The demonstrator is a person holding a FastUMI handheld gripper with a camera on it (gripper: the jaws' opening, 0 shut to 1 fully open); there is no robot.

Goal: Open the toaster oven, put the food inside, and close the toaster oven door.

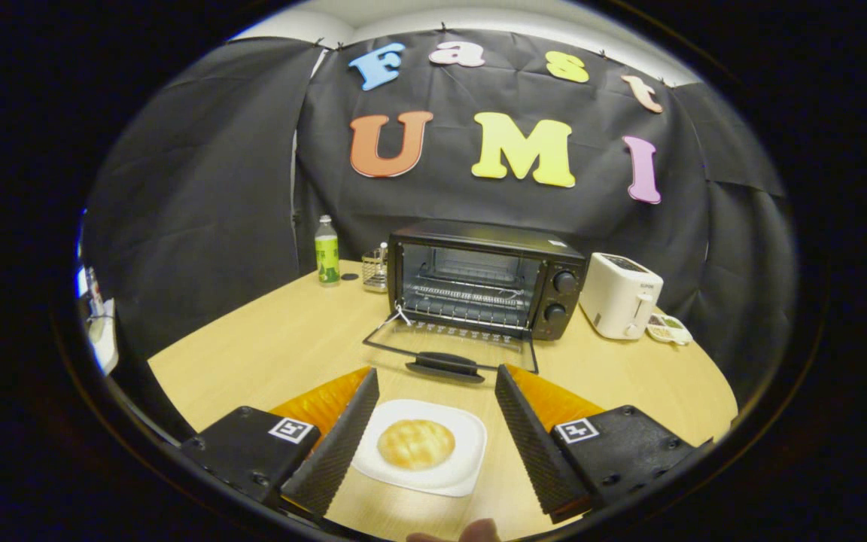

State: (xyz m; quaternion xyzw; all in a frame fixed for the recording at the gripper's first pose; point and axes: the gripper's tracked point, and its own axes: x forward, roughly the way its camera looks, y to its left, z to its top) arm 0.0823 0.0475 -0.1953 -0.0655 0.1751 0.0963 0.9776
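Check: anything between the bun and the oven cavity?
Nothing visible blocks it. The tongs are open around the plate holding the bun. Beyond them the oven door lies folded down, so the bun must pass over it to reach the rack.

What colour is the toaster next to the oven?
White. The toaster sits right beside the black toaster oven, seen clearly in the gripper view.

Toward the upper left of the frame, a green-labelled bottle [327, 251] stands upright on the pale wooden surface [268, 346], with a small wire rack [375, 269] just beside it to the right. Over at the right sits a white toaster [619, 294], and a little flat dish [669, 329] lies touching its far side.
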